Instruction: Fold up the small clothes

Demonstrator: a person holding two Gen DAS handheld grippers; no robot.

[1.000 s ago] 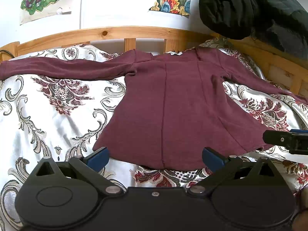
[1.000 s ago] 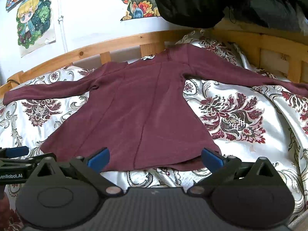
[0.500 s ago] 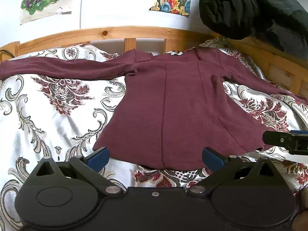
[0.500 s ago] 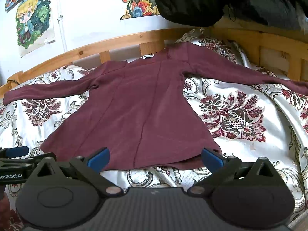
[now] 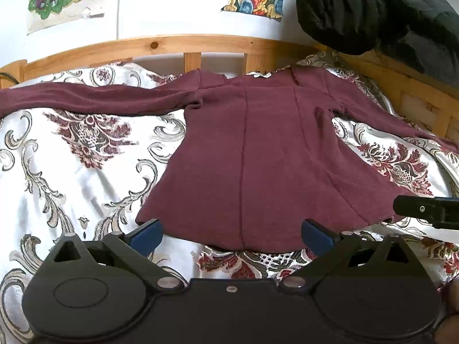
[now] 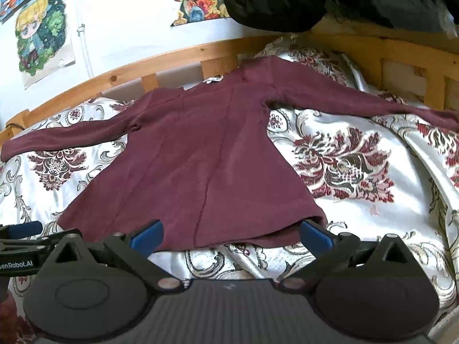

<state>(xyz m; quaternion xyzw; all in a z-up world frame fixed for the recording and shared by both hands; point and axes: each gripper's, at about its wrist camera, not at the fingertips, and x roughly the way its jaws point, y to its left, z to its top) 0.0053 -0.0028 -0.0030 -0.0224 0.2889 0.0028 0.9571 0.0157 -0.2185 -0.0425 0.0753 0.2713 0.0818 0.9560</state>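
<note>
A maroon long-sleeved top [image 5: 252,154] lies flat on the patterned bedspread [image 5: 71,166], hem toward me, both sleeves spread out sideways. It also shows in the right wrist view [image 6: 195,160]. My left gripper [image 5: 231,233] is open and empty, hovering just short of the hem's middle. My right gripper [image 6: 229,233] is open and empty, just short of the hem's right half. Each gripper shows at the edge of the other's view, the right one [image 5: 424,209] by the hem's right corner and the left one [image 6: 20,229] by its left corner.
A wooden bed rail [image 5: 160,46] runs behind the top and continues along the right side [image 6: 396,57]. A black padded jacket [image 5: 373,11] hangs over the rail at the upper right. Posters [image 6: 40,28] hang on the white wall.
</note>
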